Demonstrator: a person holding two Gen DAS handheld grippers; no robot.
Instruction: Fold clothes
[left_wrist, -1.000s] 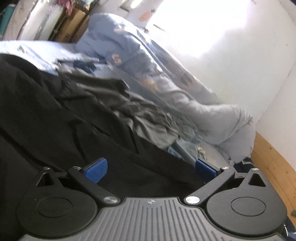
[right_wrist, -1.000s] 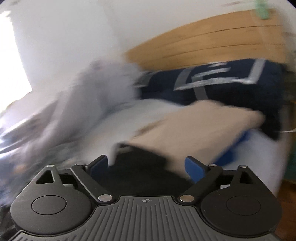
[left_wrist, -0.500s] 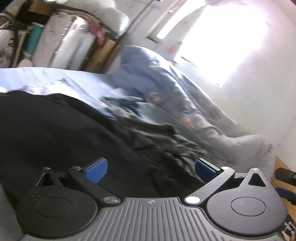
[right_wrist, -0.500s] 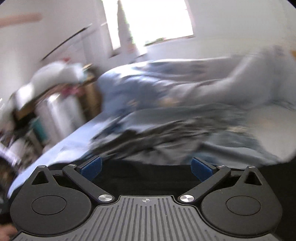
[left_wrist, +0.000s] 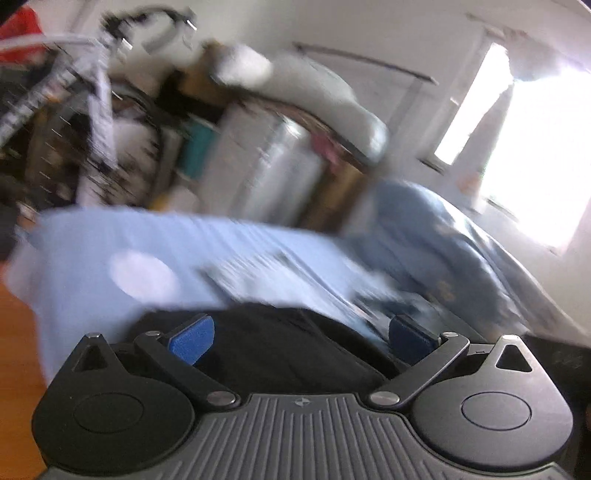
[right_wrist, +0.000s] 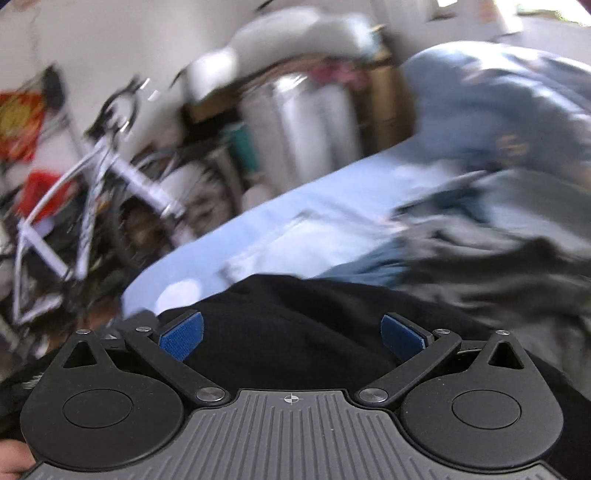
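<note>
Blur smears both views. The left gripper (left_wrist: 301, 338) is spread wide, its blue pads (left_wrist: 192, 338) well apart with nothing between them; a black garment (left_wrist: 280, 350) lies just under and ahead of the fingers. The right gripper (right_wrist: 291, 334) is equally wide open, empty, over the same black garment (right_wrist: 295, 325), which spreads across the near part of a bed with a light blue sheet (right_wrist: 295, 210). A rumpled grey garment (right_wrist: 498, 266) lies to the right of the black one, touching it, with a blue duvet (right_wrist: 498, 99) heaped behind. Beyond the bed stand a bicycle (right_wrist: 96, 177) and silver-wrapped rolls (right_wrist: 306, 118). In the left view a bright window (left_wrist: 535, 147) shows at right, and wooden floor (left_wrist: 18, 350) at lower left.
</note>
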